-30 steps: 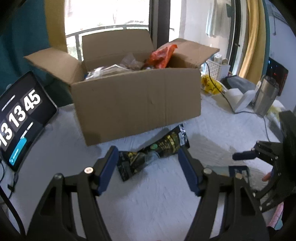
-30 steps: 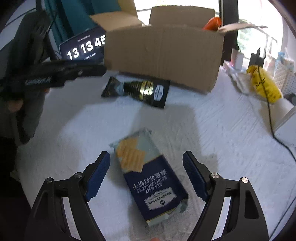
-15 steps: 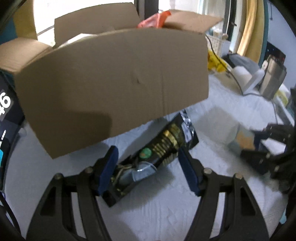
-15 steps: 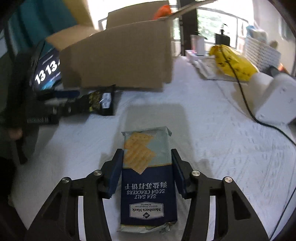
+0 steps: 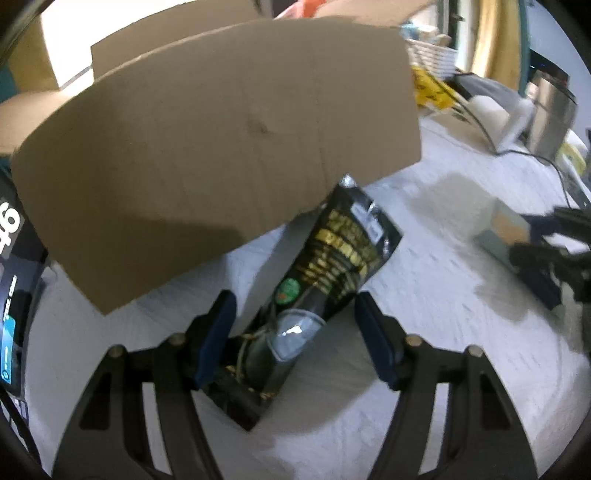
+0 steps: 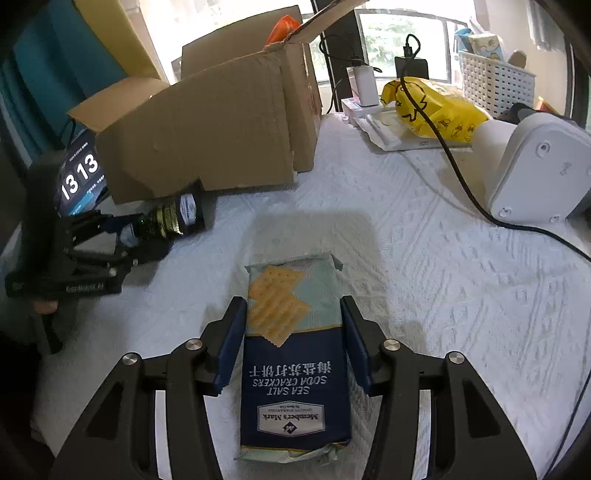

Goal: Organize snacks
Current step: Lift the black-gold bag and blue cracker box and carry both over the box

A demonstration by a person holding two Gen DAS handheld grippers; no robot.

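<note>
1. On the left, the left gripper (image 5: 291, 332) straddles the lower end of a black snack pouch (image 5: 325, 273) with gold lettering. The pouch lies on the white tablecloth (image 5: 424, 332), its far end at the foot of the cardboard box (image 5: 221, 147). The jaws have just been closing with the pouch between them. The left pad (image 5: 216, 339) looks to be at the pouch's edge, while a gap shows beside the right pad (image 5: 373, 343), so the jaws stand apart and are not yet clamped.
2. In the middle stands the open cardboard box (image 6: 207, 133), with an orange packet (image 6: 282, 27) poking out of its top. I judge this to be where the snacks go.
3. On the right, the right gripper (image 6: 293, 339) has just been closing on a packet of sea salt soda crackers (image 6: 293, 354), which lies flat on the cloth. Both pads sit against its long sides, so it looks clamped.
4. Step in hand, as I judge it: picking up both snacks at once.
5. Next, the left jaws need to finish closing. Then each packet must be lifted clear above the box wall before it is lowered inside.
</note>
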